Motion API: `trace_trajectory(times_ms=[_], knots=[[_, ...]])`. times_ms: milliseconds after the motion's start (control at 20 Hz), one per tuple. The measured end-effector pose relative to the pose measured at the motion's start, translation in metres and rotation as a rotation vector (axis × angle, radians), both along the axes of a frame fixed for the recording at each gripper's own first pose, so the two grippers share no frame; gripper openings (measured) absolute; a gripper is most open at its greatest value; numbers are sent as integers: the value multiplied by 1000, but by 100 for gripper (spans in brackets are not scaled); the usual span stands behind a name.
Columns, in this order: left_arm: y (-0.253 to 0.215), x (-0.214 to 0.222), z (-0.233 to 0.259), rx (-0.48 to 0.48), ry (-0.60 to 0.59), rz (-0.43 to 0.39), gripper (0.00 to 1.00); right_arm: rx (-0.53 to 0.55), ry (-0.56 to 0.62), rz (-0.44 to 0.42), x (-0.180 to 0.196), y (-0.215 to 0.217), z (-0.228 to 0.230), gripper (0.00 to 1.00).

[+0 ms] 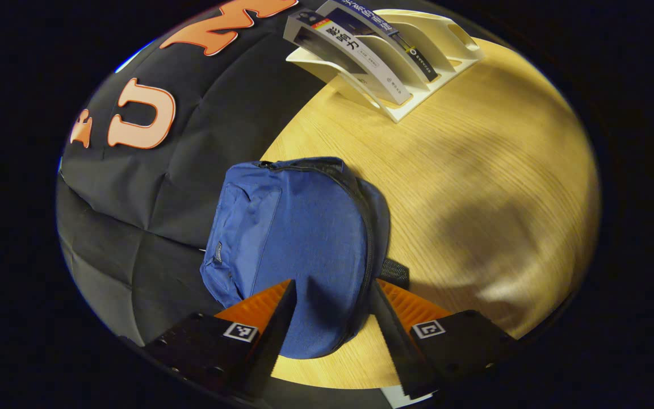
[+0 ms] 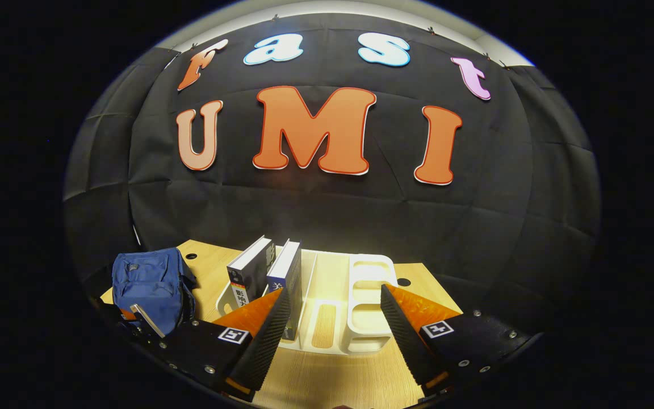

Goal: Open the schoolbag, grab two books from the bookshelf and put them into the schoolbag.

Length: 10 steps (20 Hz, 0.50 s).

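The left gripper (image 1: 332,309) hangs above the schoolbag (image 1: 298,244) with its fingers spread wide; nothing sits between them, and whether the tips touch the fabric cannot be told. In the left gripper view the schoolbag is blue and rests on the wooden table (image 1: 474,187), close against the black cloth wall (image 1: 151,187). Its long axis runs from the gripper away toward the far edge of the table. The zipper (image 1: 368,227) follows the curved rim on the side facing the open table and appears closed. The front pocket faces the cloth wall. A dark strap end shows at the bag's near corner beside the right-hand finger.

The bookshelf (image 1: 446,51) is a pale slotted rack standing on the table well apart from the bag, farther along the same wall. Two books (image 1: 361,51) stand in adjacent slots at the end of the rack nearer the bag, leaning slightly, spines outward.

In the right gripper view, the right gripper (image 2: 332,318) is also spread wide and holds nothing. It faces the bookshelf (image 2: 361,307) head-on; the rack's dividers run away from the camera. The two books (image 2: 273,275) stand upright on edge in the left slots, spines toward the camera. The schoolbag (image 2: 148,287) sits left of the rack, with part of the other gripper in front of it.
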<state>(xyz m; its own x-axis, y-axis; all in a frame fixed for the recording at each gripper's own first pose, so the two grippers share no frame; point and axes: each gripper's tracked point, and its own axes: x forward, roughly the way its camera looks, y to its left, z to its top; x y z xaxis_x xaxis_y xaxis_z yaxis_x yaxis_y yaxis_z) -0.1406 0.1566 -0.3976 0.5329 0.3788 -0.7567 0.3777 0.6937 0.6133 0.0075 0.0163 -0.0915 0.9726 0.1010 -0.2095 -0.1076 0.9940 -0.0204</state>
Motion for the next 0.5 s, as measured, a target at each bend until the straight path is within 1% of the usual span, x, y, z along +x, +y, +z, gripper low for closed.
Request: trace_trajectory(times_ms=[50, 100, 150, 200, 250, 300, 350, 400, 450, 500], knots=[[-1, 0, -4, -7, 13, -1, 75, 0, -2, 3, 0, 2, 1, 94], [-4, -2, -3, -14, 26, -6, 80, 0, -3, 5, -1, 2, 1, 94], [-5, -2, -3, -7, 48, -15, 67, -1, -2, 7, -1, 4, 0, 94], [-5, -1, -2, 5, 58, -29, 61, -2, -3, 10, -1, 6, 1, 94], [-5, 2, 0, 8, 57, -35, 24, -8, -2, 12, -1, 8, 2, 94], [-4, 0, 6, 0, 56, -29, 33, -11, -1, 20, -1, 12, 3, 94], [-4, 0, 11, -15, 48, -20, 26, -8, -2, 34, 0, 18, 6, 94], [-3, 3, 18, -26, 36, -8, 24, -1, 1, 49, 1, 25, 7, 94], [0, 6, 25, -39, 28, 5, 18, 8, 6, 70, 1, 33, 9, 94], [3, 6, 30, -57, 24, 16, 16, 15, 8, 88, 2, 42, 12, 94]])
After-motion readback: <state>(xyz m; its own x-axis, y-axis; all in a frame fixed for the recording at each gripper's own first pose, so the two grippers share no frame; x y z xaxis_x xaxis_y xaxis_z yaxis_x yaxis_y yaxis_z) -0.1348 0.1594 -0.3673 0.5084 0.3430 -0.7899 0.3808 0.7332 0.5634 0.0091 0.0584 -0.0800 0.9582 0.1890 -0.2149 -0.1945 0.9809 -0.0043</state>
